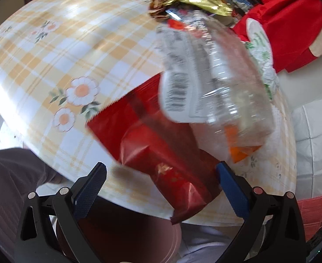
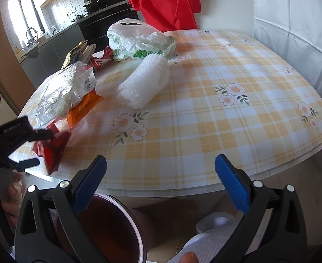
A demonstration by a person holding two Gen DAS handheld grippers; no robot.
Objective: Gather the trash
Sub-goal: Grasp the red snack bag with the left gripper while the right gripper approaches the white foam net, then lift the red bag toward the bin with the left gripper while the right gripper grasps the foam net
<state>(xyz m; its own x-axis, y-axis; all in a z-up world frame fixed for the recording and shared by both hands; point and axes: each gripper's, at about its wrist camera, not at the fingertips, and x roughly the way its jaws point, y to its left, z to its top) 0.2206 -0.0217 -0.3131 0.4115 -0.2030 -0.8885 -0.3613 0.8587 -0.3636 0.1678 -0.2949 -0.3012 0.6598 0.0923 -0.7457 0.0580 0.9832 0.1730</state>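
Observation:
A red foil wrapper [image 1: 158,153] lies at the table's near edge, its end hanging over. My left gripper [image 1: 161,177] is open with its fingers either side of that end, not closed on it. A clear plastic package [image 1: 207,74] with a barcode label lies over an orange wrapper [image 1: 240,151] just beyond. In the right wrist view the same red wrapper [image 2: 55,146] sits by the left gripper's fingers [image 2: 42,134]. My right gripper [image 2: 161,175] is open and empty at the table's front edge. A roll of bubble wrap [image 2: 145,81] and a white plastic bag [image 2: 139,39] lie further back.
A brown bin [image 2: 117,225] stands on the floor under the table edge, below both grippers. A gold foil wrapper [image 1: 196,2] and a red crumpled wrapper [image 2: 99,60] lie at the far side. The checked tablecloth [image 2: 226,120] covers the round table. Red cloth [image 2: 163,0] hangs behind.

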